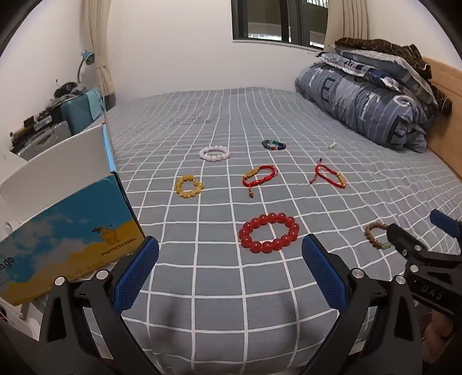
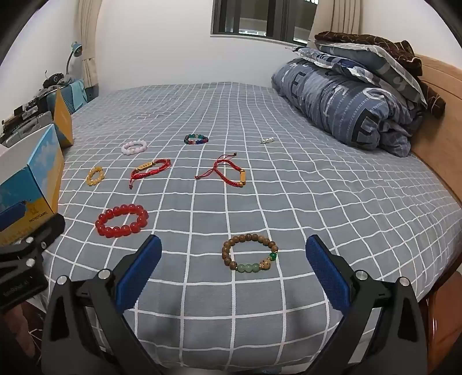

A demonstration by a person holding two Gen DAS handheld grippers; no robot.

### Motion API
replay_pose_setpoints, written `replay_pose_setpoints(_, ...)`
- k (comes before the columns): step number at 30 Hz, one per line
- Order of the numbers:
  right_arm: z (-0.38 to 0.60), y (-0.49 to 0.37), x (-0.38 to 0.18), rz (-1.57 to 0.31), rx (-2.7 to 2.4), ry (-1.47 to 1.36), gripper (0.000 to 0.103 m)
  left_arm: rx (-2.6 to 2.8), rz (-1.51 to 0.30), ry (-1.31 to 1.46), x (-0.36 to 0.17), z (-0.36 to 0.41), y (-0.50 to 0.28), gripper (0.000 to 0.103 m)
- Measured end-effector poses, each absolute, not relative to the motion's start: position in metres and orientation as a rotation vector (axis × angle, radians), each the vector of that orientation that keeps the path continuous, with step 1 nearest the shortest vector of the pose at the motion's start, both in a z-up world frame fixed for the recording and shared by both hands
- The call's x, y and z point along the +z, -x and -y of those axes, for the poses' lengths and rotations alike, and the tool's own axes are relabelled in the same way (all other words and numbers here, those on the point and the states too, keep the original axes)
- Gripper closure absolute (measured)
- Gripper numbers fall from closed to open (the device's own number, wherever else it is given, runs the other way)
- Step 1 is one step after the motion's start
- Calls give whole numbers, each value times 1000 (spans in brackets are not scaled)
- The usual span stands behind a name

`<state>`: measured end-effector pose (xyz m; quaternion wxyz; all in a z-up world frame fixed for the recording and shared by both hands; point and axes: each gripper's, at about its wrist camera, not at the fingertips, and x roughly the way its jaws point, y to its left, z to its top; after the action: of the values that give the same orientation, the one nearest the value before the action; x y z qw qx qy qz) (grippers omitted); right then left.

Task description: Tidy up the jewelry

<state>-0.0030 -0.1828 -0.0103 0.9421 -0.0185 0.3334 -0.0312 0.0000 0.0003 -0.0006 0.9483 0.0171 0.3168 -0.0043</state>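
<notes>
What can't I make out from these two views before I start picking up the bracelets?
- Box inside: left wrist view, hidden by its raised flap; right wrist view shows only outer walls.
- Wooden bead bracelet: left wrist view, partly covered by the right gripper.
- Small pearl piece: too small to identify in either view.

A grey bedsheet [image 2: 288, 202] with a white grid covers the bed, and a folded blue quilt [image 2: 340, 106] lies at the wooden headboard [image 2: 439, 115] under pillows and a brown blanket [image 2: 375, 40]. A dark-framed window [image 1: 277, 20] sits between cream curtains [image 1: 101, 43]. At far left, a blue desk lamp [image 1: 86, 57] rises over a cluttered surface.
</notes>
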Motion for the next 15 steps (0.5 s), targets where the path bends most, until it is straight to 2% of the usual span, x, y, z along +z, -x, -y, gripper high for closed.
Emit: replay_pose_setpoints(15,174,1,-4,-681,-62,46,7,-22,-660,-34,-3,2,-1,6)
